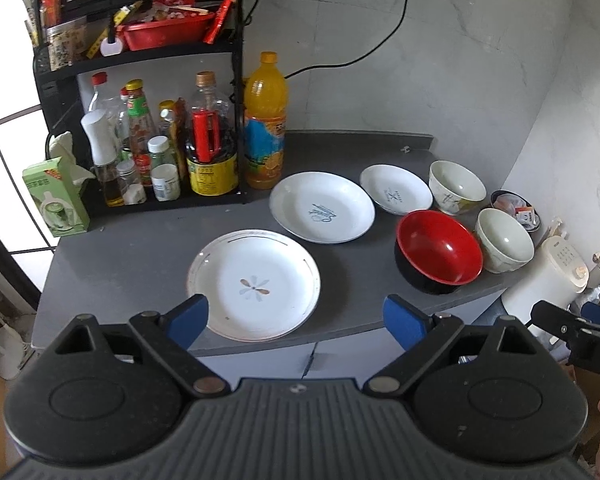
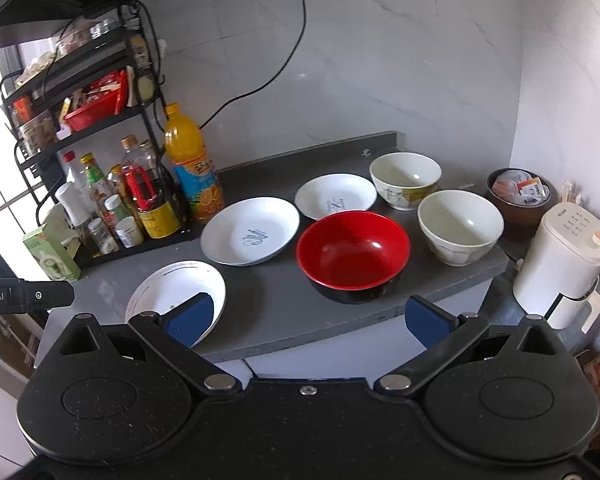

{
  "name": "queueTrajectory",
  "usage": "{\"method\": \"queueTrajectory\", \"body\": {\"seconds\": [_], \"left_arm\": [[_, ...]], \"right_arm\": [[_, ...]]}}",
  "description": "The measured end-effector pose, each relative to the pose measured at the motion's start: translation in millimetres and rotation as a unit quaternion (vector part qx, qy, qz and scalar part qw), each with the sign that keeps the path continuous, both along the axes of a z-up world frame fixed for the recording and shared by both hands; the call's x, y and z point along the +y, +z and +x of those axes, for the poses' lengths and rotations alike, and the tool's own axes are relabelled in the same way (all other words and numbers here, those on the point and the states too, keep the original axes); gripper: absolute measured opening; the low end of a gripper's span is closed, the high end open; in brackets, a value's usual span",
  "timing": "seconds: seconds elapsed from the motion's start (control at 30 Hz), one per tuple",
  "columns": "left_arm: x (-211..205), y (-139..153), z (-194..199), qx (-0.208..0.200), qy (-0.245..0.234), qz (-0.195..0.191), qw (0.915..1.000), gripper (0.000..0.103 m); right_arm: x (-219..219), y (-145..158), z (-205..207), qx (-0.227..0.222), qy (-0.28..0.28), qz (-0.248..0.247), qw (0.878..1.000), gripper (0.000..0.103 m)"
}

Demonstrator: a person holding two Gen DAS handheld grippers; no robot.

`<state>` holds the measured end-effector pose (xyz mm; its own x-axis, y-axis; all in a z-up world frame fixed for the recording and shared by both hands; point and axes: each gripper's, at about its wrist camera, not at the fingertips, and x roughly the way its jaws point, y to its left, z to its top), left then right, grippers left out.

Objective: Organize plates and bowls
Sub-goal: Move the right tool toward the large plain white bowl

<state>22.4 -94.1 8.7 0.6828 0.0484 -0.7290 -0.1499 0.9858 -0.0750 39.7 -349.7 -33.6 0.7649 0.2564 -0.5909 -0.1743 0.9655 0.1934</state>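
Flower plate [image 1: 254,285]: front edge of the grey counter [image 1: 140,248], nothing stacked on it.
Bearing: directly ahead of the left gripper [image 1: 296,320], rim between its blue pads.
Left gripper: spread wide, holding nothing.
Right gripper [image 2: 308,318]: spread wide, empty; faces the red bowl [image 2: 353,252], flower plate off to its left.
Nearer hand: left, by my judgement.
Other ware: two white plates, two pale bowls, behind.

Three white plates [image 1: 253,284], three upright bowls [image 1: 438,251], unstacked
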Motion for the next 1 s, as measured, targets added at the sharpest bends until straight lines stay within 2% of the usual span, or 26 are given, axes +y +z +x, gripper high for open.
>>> {"method": "queueTrajectory", "body": {"seconds": [0.27,0.43,0.5,0.67,0.8,0.87,1.0], "left_arm": [[-16.6,-8.8,33.0,0.009,-0.03,-0.004,0.9995,0.092],[-24.9,-21.3,68.2,0.012,-0.064,-0.013,0.9978,0.091],[-27.7,-25.5,85.2,0.008,-0.08,-0.018,0.9966,0.09],[-30.8,-33.1,131.2,0.017,-0.113,-0.044,0.9925,0.086],[-36.6,-37.7,161.0,0.021,-0.137,-0.044,0.9894,0.085],[-40.1,-41.4,174.0,0.027,-0.147,-0.044,0.9878,0.085],[-48.2,-48.3,195.3,0.039,-0.162,-0.042,0.9851,0.077]], "right_arm": [[-14.0,-11.1,20.6,0.009,-0.024,0.006,1.0,0.103],[-17.8,-20.8,41.6,0.014,-0.05,0.006,0.999,0.101],[-18.5,-23.6,51.8,0.016,-0.065,0.004,0.998,0.096],[-21.0,-26.6,73.9,0.025,-0.103,0.01,0.994,0.093],[-20.6,-30.4,91.7,0.03,-0.124,0.011,0.992,0.084],[-22.8,-31.9,99.0,0.031,-0.137,0.019,0.99,0.084],[-24.9,-36.7,111.3,0.036,-0.153,0.017,0.987,0.08]]}}
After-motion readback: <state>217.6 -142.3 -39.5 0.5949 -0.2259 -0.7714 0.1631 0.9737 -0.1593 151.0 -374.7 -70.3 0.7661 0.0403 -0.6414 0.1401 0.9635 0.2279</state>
